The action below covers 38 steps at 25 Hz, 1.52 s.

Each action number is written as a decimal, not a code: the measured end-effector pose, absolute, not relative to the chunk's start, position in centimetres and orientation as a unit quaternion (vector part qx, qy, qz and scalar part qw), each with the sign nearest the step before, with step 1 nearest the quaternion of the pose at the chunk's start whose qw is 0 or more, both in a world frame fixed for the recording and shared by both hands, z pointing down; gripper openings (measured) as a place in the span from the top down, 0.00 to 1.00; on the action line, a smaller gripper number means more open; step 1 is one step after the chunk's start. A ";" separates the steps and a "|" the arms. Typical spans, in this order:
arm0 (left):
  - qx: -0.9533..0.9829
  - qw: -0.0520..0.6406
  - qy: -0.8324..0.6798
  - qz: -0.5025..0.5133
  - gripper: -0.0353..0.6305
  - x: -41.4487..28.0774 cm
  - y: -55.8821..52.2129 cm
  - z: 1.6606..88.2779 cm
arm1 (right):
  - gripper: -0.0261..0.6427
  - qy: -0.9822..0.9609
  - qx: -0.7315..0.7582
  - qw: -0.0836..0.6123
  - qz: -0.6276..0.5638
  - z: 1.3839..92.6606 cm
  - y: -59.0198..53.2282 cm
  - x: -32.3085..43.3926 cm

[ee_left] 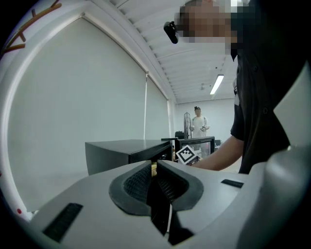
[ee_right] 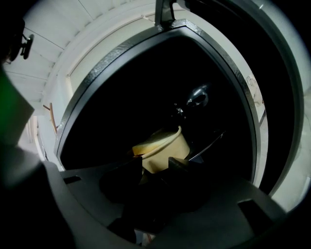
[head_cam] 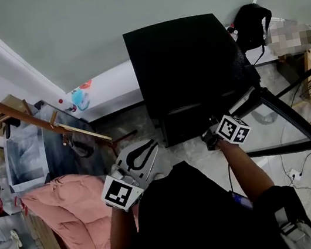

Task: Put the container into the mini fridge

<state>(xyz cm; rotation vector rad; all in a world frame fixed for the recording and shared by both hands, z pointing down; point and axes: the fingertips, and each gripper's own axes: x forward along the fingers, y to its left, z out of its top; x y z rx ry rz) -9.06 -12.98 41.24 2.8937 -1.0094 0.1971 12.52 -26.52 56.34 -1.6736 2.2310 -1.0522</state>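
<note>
The black mini fridge stands on the floor with its glass door swung open to the right. My right gripper reaches into the fridge's opening. In the right gripper view a cream container sits in the dark interior, just at the tips of my right gripper. Its jaws stand apart and the pads do not visibly press on the container. My left gripper hangs near my body, left of the fridge. It is shut with nothing between its jaws, and the fridge shows beyond them.
A pink cushion lies at the left below a clear box and a wooden rack. A black bag sits behind the fridge at the right. Cables trail on the floor. A person stands far off.
</note>
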 end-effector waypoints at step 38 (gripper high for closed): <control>0.931 0.028 -0.363 -0.022 0.85 -9.8 -13.5 38.6 | 0.90 0.821 -0.552 0.109 -0.098 39.5 -11.9 9.6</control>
